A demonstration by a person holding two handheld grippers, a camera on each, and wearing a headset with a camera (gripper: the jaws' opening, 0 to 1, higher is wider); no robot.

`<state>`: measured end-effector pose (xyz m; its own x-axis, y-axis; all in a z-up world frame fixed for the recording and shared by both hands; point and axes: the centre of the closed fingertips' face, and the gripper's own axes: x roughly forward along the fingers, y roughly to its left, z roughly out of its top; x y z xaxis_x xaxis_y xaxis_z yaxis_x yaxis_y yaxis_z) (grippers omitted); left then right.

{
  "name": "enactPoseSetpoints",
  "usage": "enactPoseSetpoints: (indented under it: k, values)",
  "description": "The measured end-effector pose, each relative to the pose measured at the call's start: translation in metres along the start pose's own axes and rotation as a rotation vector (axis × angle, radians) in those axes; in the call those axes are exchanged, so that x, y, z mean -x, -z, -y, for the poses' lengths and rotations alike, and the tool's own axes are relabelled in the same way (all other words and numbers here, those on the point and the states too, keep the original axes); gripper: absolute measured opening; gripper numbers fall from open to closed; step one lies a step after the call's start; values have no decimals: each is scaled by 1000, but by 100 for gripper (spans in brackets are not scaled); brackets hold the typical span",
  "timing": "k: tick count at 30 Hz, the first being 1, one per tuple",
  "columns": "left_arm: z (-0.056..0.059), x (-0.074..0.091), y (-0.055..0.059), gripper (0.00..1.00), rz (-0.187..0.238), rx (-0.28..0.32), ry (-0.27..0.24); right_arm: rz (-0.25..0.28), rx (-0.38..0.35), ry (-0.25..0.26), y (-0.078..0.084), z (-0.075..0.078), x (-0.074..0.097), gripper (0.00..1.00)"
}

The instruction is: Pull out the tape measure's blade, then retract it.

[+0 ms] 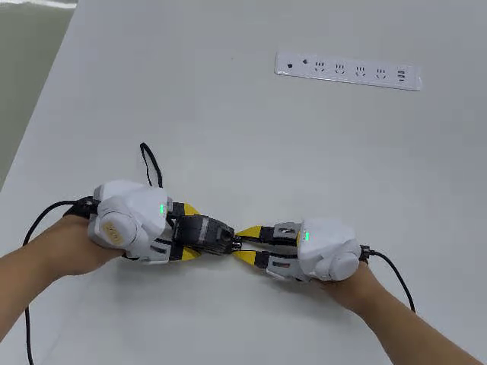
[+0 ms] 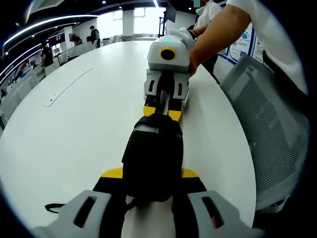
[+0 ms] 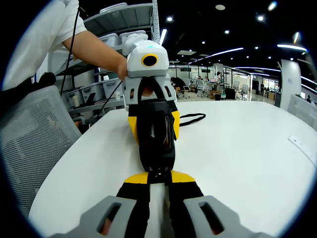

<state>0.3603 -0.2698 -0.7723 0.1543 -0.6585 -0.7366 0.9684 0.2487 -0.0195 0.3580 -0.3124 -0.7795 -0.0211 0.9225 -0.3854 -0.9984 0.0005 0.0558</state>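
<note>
Desk: white desk (image 1: 251, 129), seen from above in the head view, with the two tools meeting near its front edge.
Tape measure: black tape measure (image 1: 204, 232) lies low over the desk between the two tools, its long side in line with both; in the right gripper view it (image 3: 156, 126) fills the middle.
Left claw: left claw (image 1: 190, 232) is clamped on the tape measure's case, one yellow pad on each side; in its own view the pads (image 2: 113, 173) hug the case (image 2: 152, 156).
Right claw: right claw (image 1: 247, 244) has its yellow jaws drawn nearly together on the blade end (image 3: 157, 173) at the mouth of the case.
Blade: how far it is drawn out cannot be told; the right claw's tips sit just beside the case.
Black strap: a loop (image 1: 150, 163) lies on the desk just behind the left claw's body.
Power strip: white power strip (image 1: 347, 71) lies well apart at the far right.
Chair: grey mesh chair (image 2: 262, 124) stands beside the desk.
</note>
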Motion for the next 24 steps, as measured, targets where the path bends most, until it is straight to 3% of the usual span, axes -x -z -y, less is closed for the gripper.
enactPoseSetpoints:
  k: [24]
  values:
    - [-1,0,0,31,-1,14,7,-7,8,-8,3,0,5,11]
